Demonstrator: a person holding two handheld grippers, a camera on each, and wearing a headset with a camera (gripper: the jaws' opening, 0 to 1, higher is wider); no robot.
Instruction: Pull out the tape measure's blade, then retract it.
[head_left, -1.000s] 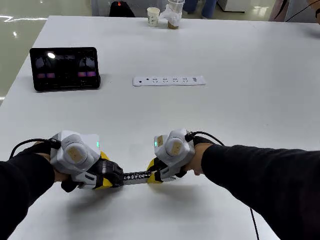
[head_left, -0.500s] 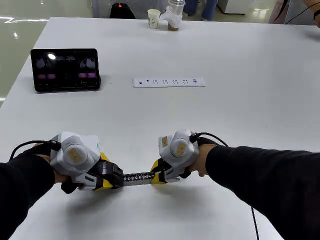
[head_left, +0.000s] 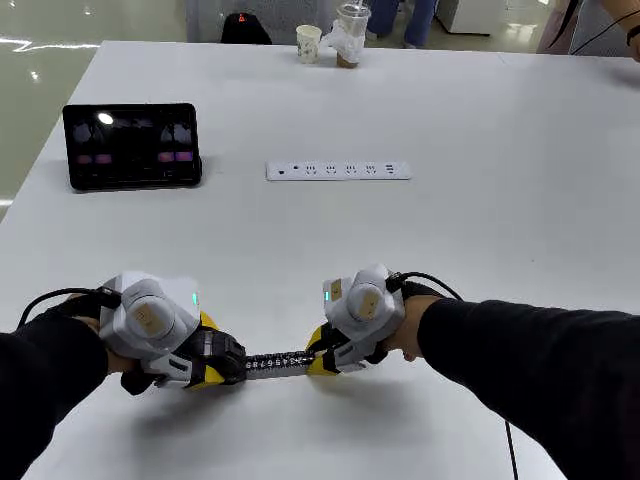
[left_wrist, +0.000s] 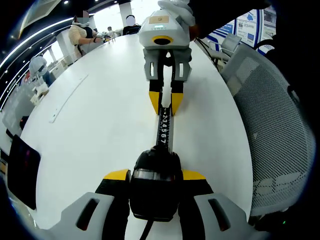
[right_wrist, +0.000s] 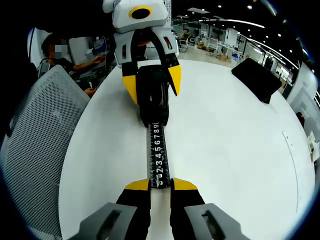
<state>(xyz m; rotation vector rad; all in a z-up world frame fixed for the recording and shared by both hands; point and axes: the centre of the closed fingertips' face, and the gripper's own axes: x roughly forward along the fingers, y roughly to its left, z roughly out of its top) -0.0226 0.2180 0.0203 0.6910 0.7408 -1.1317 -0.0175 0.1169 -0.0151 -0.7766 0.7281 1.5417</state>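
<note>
clamping the tape measure (left_wrist: 155, 195) between fingers (left_wrist: 117, 176) of the left gripper (left_wrist: 156, 176); the right gripper (right_wrist: 160, 186) pinches the blade (right_wrist: 157, 150) tip; a slipping pinch could let it snap back.

the right hand-held gripper (head_left: 318, 362), clamped on the tip of the blade (head_left: 278, 360), has drawn a little farther from the left hand-held gripper (head_left: 215, 362), which grips the black case of the tape measure (head_left: 228, 355). the bare strip of blade between the two is longer than a second ago. the gap widened in small steps, straight out from the left hand-held gripper's jaws, low over the tabletop (head_left: 450, 230).
</note>
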